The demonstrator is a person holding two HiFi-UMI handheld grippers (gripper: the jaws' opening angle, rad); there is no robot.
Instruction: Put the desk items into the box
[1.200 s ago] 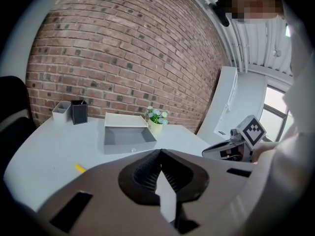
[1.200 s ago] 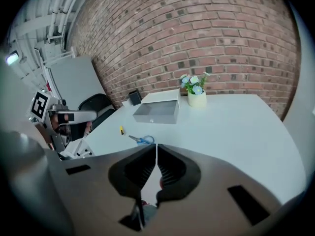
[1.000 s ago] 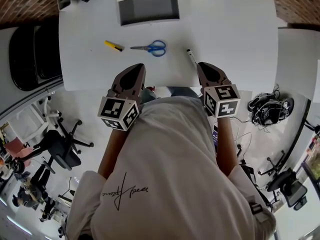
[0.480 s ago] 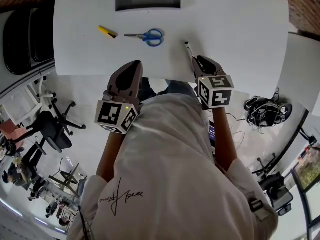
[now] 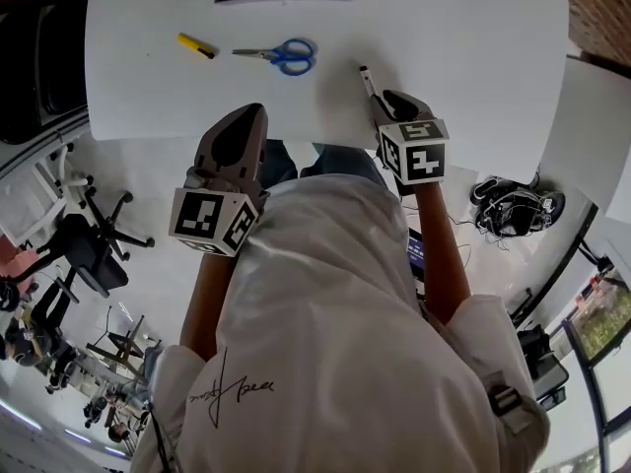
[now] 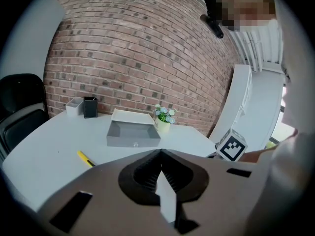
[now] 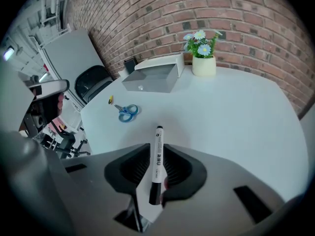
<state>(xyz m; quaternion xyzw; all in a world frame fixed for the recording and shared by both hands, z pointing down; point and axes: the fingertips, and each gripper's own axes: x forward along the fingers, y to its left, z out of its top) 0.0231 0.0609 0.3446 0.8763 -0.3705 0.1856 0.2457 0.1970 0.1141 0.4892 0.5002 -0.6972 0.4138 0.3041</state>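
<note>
Right tongs (image 7: 157, 145): released, jaws just been opening, straddling the white marker (image 5: 367, 80) without pressing it. The marker lies flat on the bench (image 5: 463, 47) near its near edge, right of centre, its dark cap end toward the person.

Left tongs (image 6: 160, 152): clenched, nothing between the jaws, held off the near edge of the bench.

Blue-handled scissors (image 5: 281, 54) and a yellow pen-like item (image 5: 196, 45) lie left of the marker, apart from each other. The grey box (image 7: 150, 78) stands open at the far side; none of the three items is in it.
</note>
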